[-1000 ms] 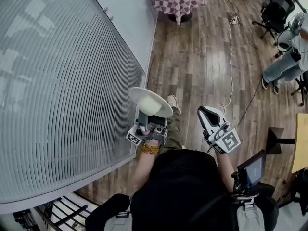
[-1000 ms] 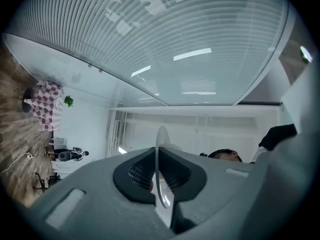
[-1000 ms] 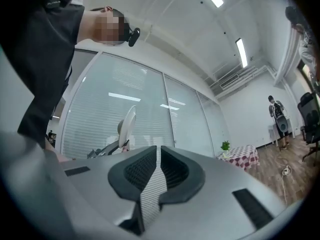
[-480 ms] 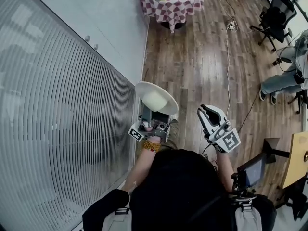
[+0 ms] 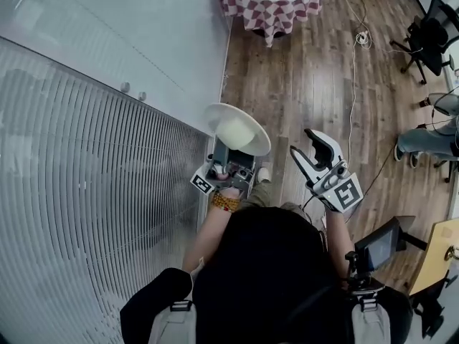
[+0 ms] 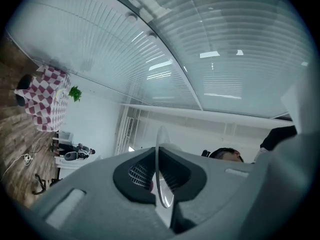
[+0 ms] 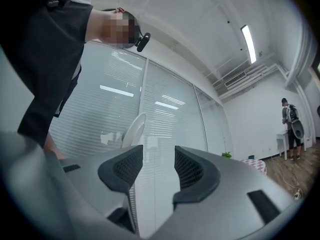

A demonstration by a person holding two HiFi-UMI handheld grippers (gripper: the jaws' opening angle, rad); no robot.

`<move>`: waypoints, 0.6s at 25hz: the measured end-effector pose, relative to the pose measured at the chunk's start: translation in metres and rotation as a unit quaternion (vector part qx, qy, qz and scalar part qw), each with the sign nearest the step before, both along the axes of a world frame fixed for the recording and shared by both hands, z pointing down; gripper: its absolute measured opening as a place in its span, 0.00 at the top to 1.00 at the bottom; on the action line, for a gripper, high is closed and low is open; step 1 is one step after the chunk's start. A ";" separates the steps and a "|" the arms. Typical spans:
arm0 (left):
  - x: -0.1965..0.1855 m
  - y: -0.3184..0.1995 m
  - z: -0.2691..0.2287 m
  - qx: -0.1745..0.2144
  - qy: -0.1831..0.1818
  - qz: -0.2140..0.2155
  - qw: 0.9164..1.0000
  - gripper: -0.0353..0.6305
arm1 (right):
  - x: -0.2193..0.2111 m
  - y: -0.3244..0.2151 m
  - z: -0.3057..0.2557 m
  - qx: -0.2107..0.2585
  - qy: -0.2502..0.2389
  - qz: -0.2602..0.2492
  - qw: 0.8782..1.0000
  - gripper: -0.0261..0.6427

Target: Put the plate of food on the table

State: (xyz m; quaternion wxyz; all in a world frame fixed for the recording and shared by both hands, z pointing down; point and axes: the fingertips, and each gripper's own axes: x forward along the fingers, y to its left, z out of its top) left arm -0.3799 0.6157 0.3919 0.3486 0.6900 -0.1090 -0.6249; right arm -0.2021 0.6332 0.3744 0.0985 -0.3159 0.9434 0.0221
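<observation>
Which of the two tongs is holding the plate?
The left tongs: shut on the white plate at its rim. The right tongs have just been opening, nothing between them.

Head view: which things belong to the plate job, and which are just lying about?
Job:
- plate, clamped in the left gripper
- checkered table
- right gripper, jaws just opened, nothing between them

Lying about:
- office chair
- floor cable
- screen
</observation>
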 end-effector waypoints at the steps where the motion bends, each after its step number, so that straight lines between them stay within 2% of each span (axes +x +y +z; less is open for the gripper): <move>1: 0.000 -0.012 0.001 -0.003 0.001 -0.001 1.000 0.92 | 0.001 -0.010 -0.004 0.000 -0.002 0.002 1.000 0.68; 8: 0.010 -0.073 0.012 -0.015 -0.002 -0.002 1.000 0.92 | 0.025 -0.069 -0.003 -0.002 0.004 0.017 1.000 0.66; 15: 0.025 -0.102 0.029 -0.013 -0.039 -0.037 0.998 0.92 | 0.050 -0.129 0.019 0.013 -0.018 -0.010 1.000 0.66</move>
